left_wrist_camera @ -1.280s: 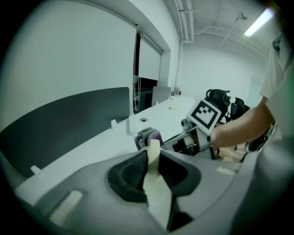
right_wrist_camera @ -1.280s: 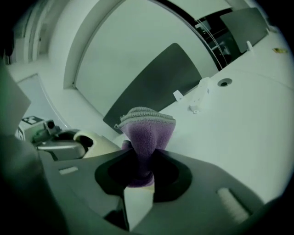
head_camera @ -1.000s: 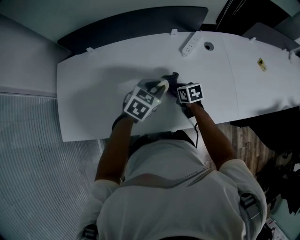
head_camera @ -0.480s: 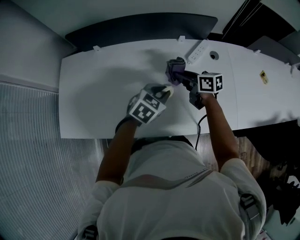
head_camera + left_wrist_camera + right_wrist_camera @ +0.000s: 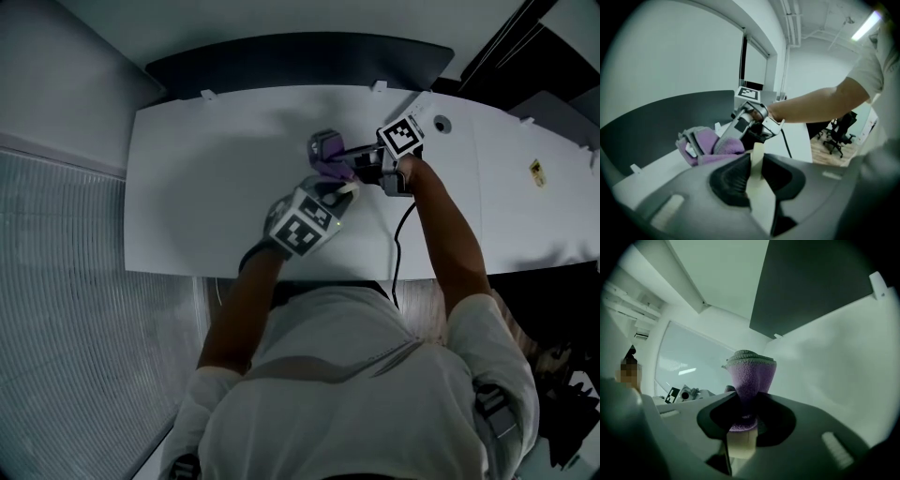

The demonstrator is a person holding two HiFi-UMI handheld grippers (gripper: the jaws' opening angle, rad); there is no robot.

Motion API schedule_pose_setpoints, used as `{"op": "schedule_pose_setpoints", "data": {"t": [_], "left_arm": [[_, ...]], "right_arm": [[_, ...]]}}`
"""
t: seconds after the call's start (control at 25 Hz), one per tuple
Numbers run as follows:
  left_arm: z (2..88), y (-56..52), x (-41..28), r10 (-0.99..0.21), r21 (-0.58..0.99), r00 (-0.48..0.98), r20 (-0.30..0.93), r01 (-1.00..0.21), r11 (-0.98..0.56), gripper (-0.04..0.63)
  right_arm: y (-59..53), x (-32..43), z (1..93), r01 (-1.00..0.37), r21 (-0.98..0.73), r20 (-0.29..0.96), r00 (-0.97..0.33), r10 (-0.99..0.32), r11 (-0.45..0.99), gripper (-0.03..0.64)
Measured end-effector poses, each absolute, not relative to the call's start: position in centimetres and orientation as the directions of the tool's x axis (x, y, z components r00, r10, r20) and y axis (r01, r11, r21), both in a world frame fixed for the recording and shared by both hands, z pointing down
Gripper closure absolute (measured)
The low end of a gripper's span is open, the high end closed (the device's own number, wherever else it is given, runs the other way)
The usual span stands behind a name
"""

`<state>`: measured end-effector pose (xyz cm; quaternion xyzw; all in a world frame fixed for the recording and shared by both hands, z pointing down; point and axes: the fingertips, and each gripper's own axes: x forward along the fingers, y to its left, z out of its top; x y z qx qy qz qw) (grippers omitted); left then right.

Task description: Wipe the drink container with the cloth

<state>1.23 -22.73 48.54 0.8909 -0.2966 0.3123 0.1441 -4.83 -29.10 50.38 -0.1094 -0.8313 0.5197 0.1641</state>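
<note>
From my feed I look down on a long white table (image 5: 206, 187) with a dark curved screen (image 5: 300, 61) standing along its far edge. A second white top (image 5: 534, 206) butts against it on the right and carries a small yellow sticker (image 5: 538, 171). A round cable hole (image 5: 441, 123) sits near the join. To the left the floor (image 5: 66, 328) looks ribbed, perhaps matting; I cannot tell. Pale walls (image 5: 66, 84) close that side. Farther off are glazed panels (image 5: 754, 65), a ceiling strip light (image 5: 865, 26), a wood floor (image 5: 820, 145) and black office chairs (image 5: 841, 131).
</note>
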Motion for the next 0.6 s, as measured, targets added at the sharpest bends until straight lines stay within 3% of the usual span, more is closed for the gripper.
{"op": "schedule_pose_setpoints", "data": {"t": [0.28, 0.6], "left_arm": [[48.6, -22.7, 0.9, -0.438, 0.079, 0.632, 0.639, -0.621, -0.780, 0.520], [48.7, -22.6, 1.0, -0.439, 0.060, 0.639, 0.632, -0.605, -0.794, 0.522]], "right_arm": [[-29.1, -5.0, 58.1, -0.253, -0.829, 0.469, -0.801, 0.373, 0.499, 0.520], [-29.5, -3.7, 64.3, -0.434, -0.733, 0.649, -0.678, 0.346, 0.524, 0.520]]}}
